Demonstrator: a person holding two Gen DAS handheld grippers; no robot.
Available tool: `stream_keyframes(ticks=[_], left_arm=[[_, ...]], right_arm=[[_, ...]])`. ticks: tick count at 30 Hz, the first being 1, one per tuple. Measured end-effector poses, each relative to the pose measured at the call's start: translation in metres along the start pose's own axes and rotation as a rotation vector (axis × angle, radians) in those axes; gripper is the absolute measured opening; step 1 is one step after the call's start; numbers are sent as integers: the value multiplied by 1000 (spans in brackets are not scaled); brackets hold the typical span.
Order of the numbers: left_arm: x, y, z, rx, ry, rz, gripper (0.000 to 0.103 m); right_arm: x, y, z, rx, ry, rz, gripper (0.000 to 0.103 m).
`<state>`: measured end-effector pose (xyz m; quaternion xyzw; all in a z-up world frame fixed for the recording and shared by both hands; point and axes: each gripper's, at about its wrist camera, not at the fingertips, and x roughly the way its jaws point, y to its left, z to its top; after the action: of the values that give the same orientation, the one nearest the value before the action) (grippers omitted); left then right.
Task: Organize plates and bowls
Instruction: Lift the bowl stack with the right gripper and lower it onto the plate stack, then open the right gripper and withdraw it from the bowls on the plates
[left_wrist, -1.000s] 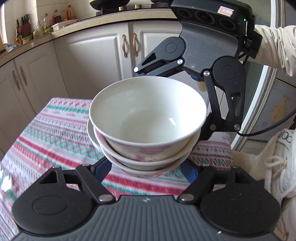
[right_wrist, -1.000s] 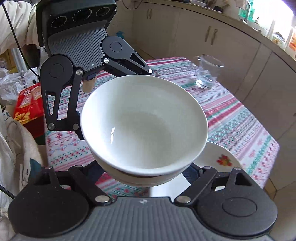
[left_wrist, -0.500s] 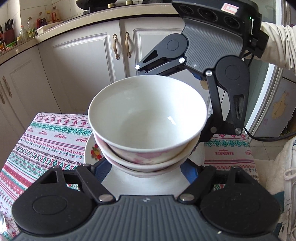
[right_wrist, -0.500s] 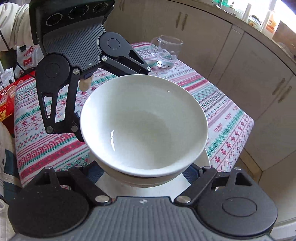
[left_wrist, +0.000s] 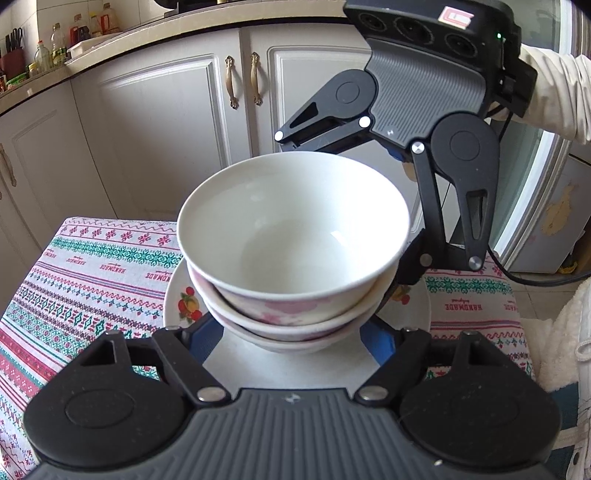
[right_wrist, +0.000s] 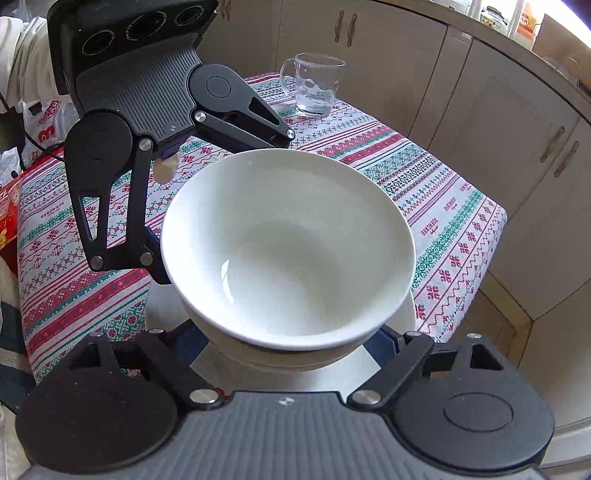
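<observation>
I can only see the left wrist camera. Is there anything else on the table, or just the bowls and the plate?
Observer: Yes. A clear glass mug stands upright near the far corner of the table, well apart from the stack of bowls.
Operator: Ooh! And what's next to the table on the side I can't see?
Observer: A red box sits just past the table's edge, with a white plastic bag with red print behind it.
</observation>
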<state>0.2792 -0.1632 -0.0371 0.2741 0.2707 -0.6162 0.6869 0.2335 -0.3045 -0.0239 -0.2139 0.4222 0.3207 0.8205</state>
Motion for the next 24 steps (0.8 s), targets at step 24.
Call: stream_keyframes(ticks=[24], left_arm=[[-39, -32, -13, -56, -125, 190, 101]], right_arm=[[-15, 6, -9, 72, -63, -52, 103]])
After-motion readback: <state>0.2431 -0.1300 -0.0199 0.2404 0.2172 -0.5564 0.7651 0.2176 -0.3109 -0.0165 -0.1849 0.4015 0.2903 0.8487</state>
